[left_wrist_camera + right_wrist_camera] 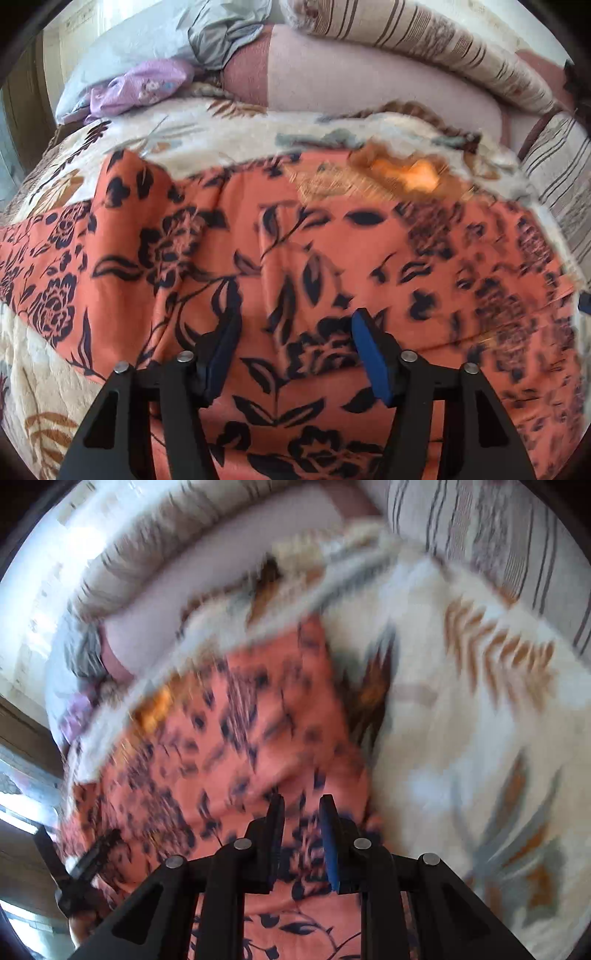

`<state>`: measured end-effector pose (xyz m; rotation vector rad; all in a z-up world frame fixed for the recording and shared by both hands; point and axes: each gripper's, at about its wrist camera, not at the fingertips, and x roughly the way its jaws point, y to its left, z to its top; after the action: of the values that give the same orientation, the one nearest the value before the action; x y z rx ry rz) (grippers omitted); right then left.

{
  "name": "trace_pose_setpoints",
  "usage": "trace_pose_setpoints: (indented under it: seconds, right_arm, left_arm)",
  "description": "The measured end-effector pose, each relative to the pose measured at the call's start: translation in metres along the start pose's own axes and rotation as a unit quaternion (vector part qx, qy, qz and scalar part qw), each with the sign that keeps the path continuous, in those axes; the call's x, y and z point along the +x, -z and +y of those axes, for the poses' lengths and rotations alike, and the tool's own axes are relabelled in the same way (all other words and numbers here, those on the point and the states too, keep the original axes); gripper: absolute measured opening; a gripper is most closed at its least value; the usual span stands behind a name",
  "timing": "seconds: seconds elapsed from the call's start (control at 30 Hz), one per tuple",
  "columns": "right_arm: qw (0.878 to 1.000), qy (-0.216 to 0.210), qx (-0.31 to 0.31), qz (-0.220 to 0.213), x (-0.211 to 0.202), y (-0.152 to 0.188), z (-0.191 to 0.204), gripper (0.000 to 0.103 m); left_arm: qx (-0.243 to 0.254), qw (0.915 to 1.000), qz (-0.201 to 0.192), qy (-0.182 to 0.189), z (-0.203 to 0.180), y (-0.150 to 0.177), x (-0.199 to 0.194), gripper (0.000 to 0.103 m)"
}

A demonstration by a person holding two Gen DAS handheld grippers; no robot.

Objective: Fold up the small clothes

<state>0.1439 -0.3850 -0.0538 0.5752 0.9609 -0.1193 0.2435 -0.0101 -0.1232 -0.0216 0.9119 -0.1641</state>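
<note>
Cream fleece blanket (229, 136) with brown leaf print covers the bed, an orange cloth with dark floral print (295, 258) spread flat on it, mid-fold.

Left gripper (291, 325) hovers over the cloth's near part, jaws wide apart and empty. Right gripper (302, 808) stands narrow over the cloth's right side; blur hides whether any fabric is pinched. Likely between folds: the next move calls for taking an edge and carrying it across. No containers show; striped cushions (424, 37) and a lilac bundle (144, 85) lie beyond.
</note>
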Motion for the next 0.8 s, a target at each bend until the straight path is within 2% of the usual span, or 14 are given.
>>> trace_pose_setpoints:
  seconds: [0.07, 0.1, 0.17, 0.2, 0.33, 0.43, 0.5, 0.53, 0.63, 0.67, 0.7, 0.73, 0.77, 0.8]
  right_arm:
    - [1.0, 0.0, 0.003, -0.026, -0.005, -0.022, -0.004, 0.093]
    - [0.999, -0.008, 0.011, -0.039, 0.0, -0.032, -0.01, 0.103]
    - [0.999, -0.024, 0.028, -0.035, 0.028, -0.054, -0.022, 0.103]
    - [0.999, -0.028, 0.03, -0.008, 0.047, -0.062, -0.025, 0.095]
    - [0.998, -0.018, -0.009, 0.066, 0.097, -0.07, -0.015, 0.022]
    - [0.987, 0.094, -0.133, -0.008, 0.077, -0.055, 0.018, 0.015]
    - [0.979, 0.165, -0.118, -0.002, 0.092, -0.054, -0.008, 0.015]
    - [0.984, 0.153, -0.094, 0.017, 0.101, -0.053, -0.024, 0.014]
    - [0.992, 0.104, -0.074, -0.016, 0.078, -0.058, -0.026, 0.017]
    - [0.994, 0.085, -0.059, -0.02, 0.072, -0.063, -0.025, 0.024]
    - [0.997, 0.062, -0.045, -0.02, 0.069, -0.07, -0.021, 0.047]
    - [0.999, 0.024, -0.033, -0.016, 0.071, -0.078, -0.013, 0.093]
    - [0.999, -0.017, -0.025, -0.018, 0.072, -0.085, -0.01, 0.103]
    - [0.999, -0.035, -0.022, -0.035, 0.072, -0.09, -0.007, 0.103]
  left_arm:
    - [-0.015, 0.9998, 0.013, -0.005, 0.005, 0.001, 0.011, 0.063]
    - [-0.018, 0.9997, 0.016, -0.002, 0.008, 0.001, 0.014, 0.063]
    - [-0.014, 0.9999, 0.009, -0.003, 0.007, -0.001, 0.013, 0.063]
    - [-0.011, 0.9999, 0.008, -0.006, 0.006, -0.001, 0.014, 0.063]
    - [-0.008, 0.9999, 0.007, -0.009, 0.004, -0.002, 0.014, 0.063]
    - [-0.005, 0.9999, 0.006, -0.009, 0.004, 0.002, 0.006, 0.063]
    - [0.001, 0.9999, 0.007, -0.013, 0.002, 0.001, 0.008, 0.064]
    - [0.002, 0.9999, 0.007, -0.013, 0.002, 0.001, 0.008, 0.064]
    - [0.0, 0.9999, 0.007, -0.01, 0.003, -0.001, 0.011, 0.064]
    - [0.002, 0.9999, 0.007, -0.011, 0.001, -0.001, 0.013, 0.065]
    - [0.005, 0.9999, 0.007, -0.013, 0.0, -0.001, 0.013, 0.066]
    - [0.006, 0.9999, 0.006, -0.014, -0.001, -0.001, 0.013, 0.066]
    - [0.006, 0.9999, 0.006, -0.013, -0.001, -0.001, 0.013, 0.066]
    - [0.004, 0.9999, 0.007, -0.011, 0.0, -0.001, 0.013, 0.067]
